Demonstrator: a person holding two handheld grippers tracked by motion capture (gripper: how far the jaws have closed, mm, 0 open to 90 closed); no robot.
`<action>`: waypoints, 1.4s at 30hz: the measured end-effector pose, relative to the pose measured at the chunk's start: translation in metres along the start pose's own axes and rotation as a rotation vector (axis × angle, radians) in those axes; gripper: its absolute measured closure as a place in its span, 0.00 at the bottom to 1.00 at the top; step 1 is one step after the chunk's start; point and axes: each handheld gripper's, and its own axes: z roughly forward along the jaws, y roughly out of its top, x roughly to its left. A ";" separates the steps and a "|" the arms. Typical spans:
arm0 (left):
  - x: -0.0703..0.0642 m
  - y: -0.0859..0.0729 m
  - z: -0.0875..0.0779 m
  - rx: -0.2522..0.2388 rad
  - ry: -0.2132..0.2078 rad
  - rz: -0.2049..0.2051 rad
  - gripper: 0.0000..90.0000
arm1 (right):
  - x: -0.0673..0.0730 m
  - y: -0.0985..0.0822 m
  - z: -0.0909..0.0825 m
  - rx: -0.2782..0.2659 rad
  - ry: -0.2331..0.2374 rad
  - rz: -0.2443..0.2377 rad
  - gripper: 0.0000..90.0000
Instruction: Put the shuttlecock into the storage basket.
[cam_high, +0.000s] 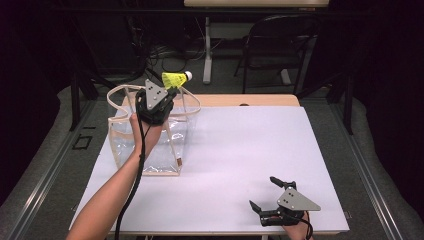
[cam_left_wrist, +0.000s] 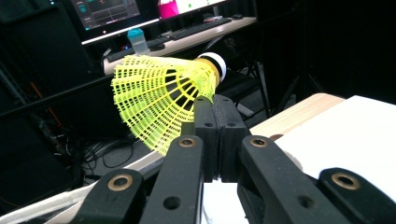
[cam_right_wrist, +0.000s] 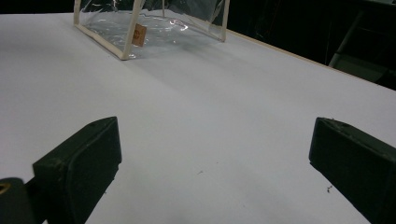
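My left gripper (cam_left_wrist: 215, 105) is clamped on the yellow shuttlecock (cam_left_wrist: 163, 95), its two pads pressed flat together with the edge of the mesh skirt pinched between their tips. From those fingertips the skirt fans out up and to the left in the left gripper view, while the white-banded cork end (cam_left_wrist: 215, 65) sits just above and slightly right of them. In the high view the same gripper (cam_high: 167, 92) holds the shuttlecock (cam_high: 176, 79) in the air over the rear rim of the clear bag (cam_high: 147, 160), which stands open on the white table (cam_high: 250, 150) directly below my fingers. My right gripper (cam_high: 270, 192) rests at the near edge of the table, well apart from the bag, with its jaws spread wide and nothing between them. Past its fingers (cam_right_wrist: 79, 165) the bag (cam_right_wrist: 154, 28) shows a small tan label (cam_right_wrist: 138, 34); I cannot read its writing.
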 end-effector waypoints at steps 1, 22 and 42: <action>0.001 0.000 -0.001 0.001 0.001 -0.002 1.00 | 0.000 0.000 0.000 -0.002 0.001 0.002 0.02; 0.021 -0.005 -0.013 -0.007 0.048 -0.023 1.00 | 0.000 0.000 0.001 0.000 0.000 0.001 0.02; 0.034 -0.012 -0.022 -0.001 0.062 -0.027 1.00 | 0.000 0.000 0.001 0.004 0.002 0.002 0.02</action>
